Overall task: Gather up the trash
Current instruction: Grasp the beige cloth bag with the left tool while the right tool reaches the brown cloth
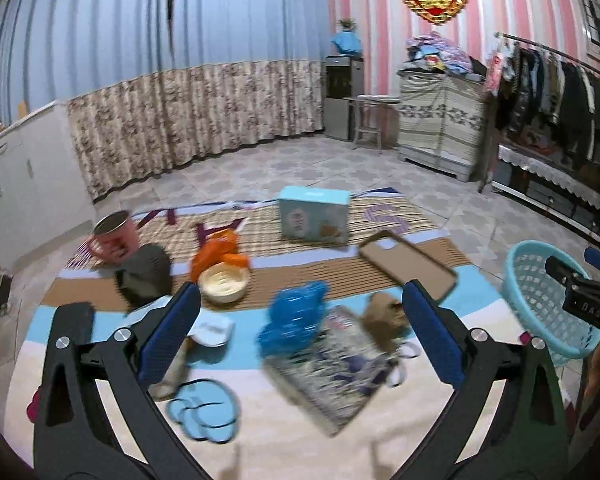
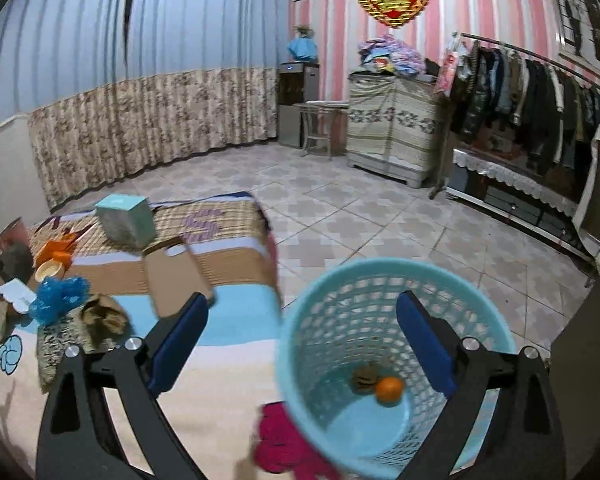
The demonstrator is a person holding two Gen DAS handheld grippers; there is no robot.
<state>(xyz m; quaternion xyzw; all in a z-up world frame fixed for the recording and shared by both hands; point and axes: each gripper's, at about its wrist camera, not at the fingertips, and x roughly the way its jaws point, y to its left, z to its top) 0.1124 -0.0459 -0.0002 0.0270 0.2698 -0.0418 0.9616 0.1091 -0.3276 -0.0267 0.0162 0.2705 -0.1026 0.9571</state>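
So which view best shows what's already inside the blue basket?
The right wrist view: it looks down into the blue basket, showing an orange and a brownish scrap on its floor. The left wrist view catches only the basket's outer wall at the right edge.

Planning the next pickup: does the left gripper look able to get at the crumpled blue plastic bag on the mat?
Probably yes. The left gripper is open, and the blue plastic bag lies between its fingers' line with nothing over it.

Letters "DAS" on the right claw [image 1: 588, 308]; a large "S" on the mat [image 2: 198, 222]
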